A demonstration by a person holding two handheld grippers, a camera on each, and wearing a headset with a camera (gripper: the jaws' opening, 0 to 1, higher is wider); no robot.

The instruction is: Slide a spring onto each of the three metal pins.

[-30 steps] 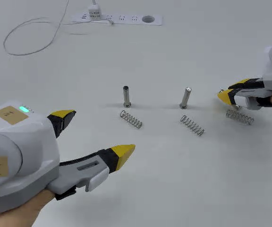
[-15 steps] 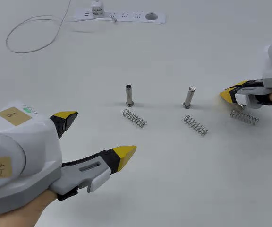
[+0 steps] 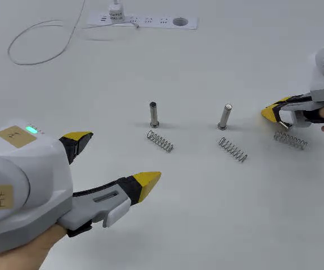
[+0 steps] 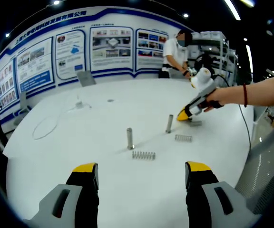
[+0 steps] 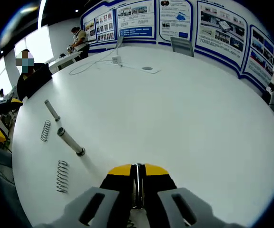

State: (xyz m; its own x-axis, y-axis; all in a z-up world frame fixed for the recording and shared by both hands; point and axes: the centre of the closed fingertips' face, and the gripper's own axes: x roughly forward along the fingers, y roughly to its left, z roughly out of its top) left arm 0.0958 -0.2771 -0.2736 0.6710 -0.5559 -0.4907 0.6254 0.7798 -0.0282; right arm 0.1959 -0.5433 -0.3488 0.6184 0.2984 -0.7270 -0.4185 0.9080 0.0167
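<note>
Two metal pins stand upright on the white table, the left pin [image 3: 153, 114] [image 4: 130, 138] and the middle pin [image 3: 225, 116] [image 4: 169, 123]. A spring lies in front of each: left spring [image 3: 160, 141] [image 4: 143, 155], middle spring [image 3: 232, 149] [image 4: 183, 138]. A third spring [image 3: 290, 140] lies under my right gripper [image 3: 271, 112] [image 4: 187, 113], which is shut on a third pin [image 5: 137, 186] just above the table. My left gripper [image 3: 114, 160] [image 4: 141, 168] hovers open at the near left, nothing between its fingers.
A white power strip [image 3: 142, 21] and a looped cable [image 3: 38, 39] lie at the far edge of the table. Other people stand at benches in the background [image 4: 174, 52]. Bare table surface [image 3: 207, 214] stretches in front of the pins.
The head view has shifted a little. The right gripper stays over the third spring with the pin, and the left gripper has not visibly moved.
</note>
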